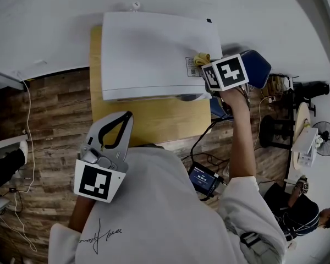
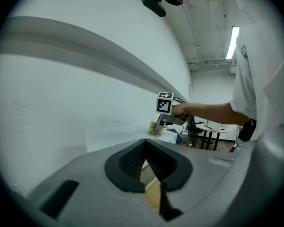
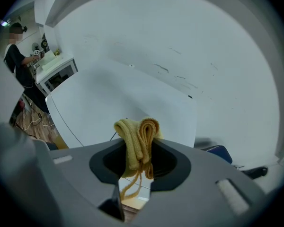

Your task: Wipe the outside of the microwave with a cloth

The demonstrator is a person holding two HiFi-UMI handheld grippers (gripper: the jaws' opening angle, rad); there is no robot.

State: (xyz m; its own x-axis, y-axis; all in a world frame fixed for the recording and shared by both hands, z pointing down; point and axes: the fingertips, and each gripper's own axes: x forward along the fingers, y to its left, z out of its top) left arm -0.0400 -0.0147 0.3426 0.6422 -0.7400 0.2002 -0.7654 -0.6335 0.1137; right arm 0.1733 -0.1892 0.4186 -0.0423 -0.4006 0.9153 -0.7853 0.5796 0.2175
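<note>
The white microwave point(image 1: 154, 54) stands on a wooden table point(image 1: 154, 122) against the wall, and I see it from above. My right gripper point(image 1: 204, 65) is shut on a folded yellow cloth point(image 1: 201, 59) at the right edge of the microwave's top, by a small label. In the right gripper view the cloth point(image 3: 137, 141) bulges up between the jaws over the white microwave top point(image 3: 109, 108). My left gripper point(image 1: 126, 117) is shut on nothing and hangs over the table's front edge, apart from the microwave. From the left gripper view, the cloth point(image 2: 156, 127) rests on the microwave point(image 2: 113, 137).
A blue seat point(image 1: 258, 67) stands right of the microwave. Cables and a small screened device point(image 1: 203, 179) lie on the wood floor at the right. A fan point(image 1: 324, 139) and a seated person point(image 1: 297, 208) are at far right. A white wall is behind the microwave.
</note>
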